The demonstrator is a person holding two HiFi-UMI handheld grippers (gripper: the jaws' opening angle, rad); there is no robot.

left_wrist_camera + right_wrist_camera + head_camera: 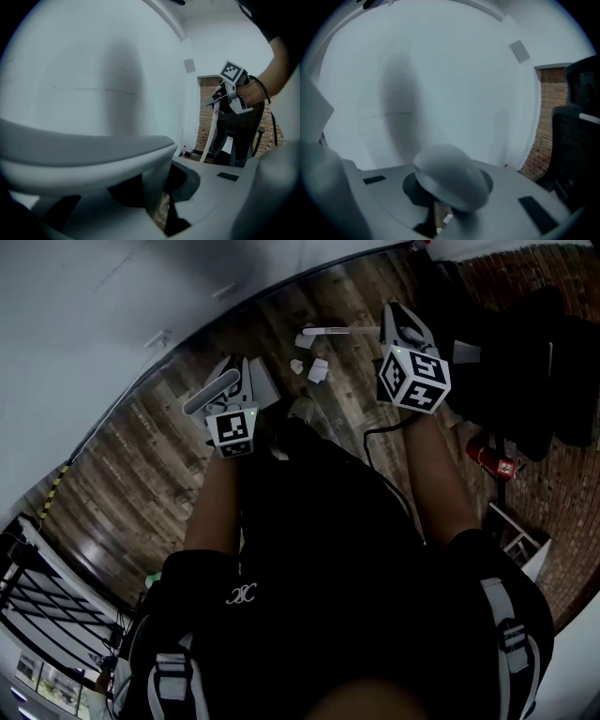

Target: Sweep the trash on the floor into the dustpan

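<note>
In the head view, several white paper scraps lie on the dark wooden floor between my two grippers. My left gripper is shut on a flat grey dustpan handle; the grey pan hangs just right of it. That handle fills the left gripper view. My right gripper is shut on the broom handle, whose rounded grey top shows in the right gripper view, with scraps below. From the left gripper view, the right gripper holds a white pole reaching the floor.
A black office chair stands at the right on a brick-patterned floor area. A red bottle and a white frame lie near my right side. A white wall runs along the far edge. A black rack is at the lower left.
</note>
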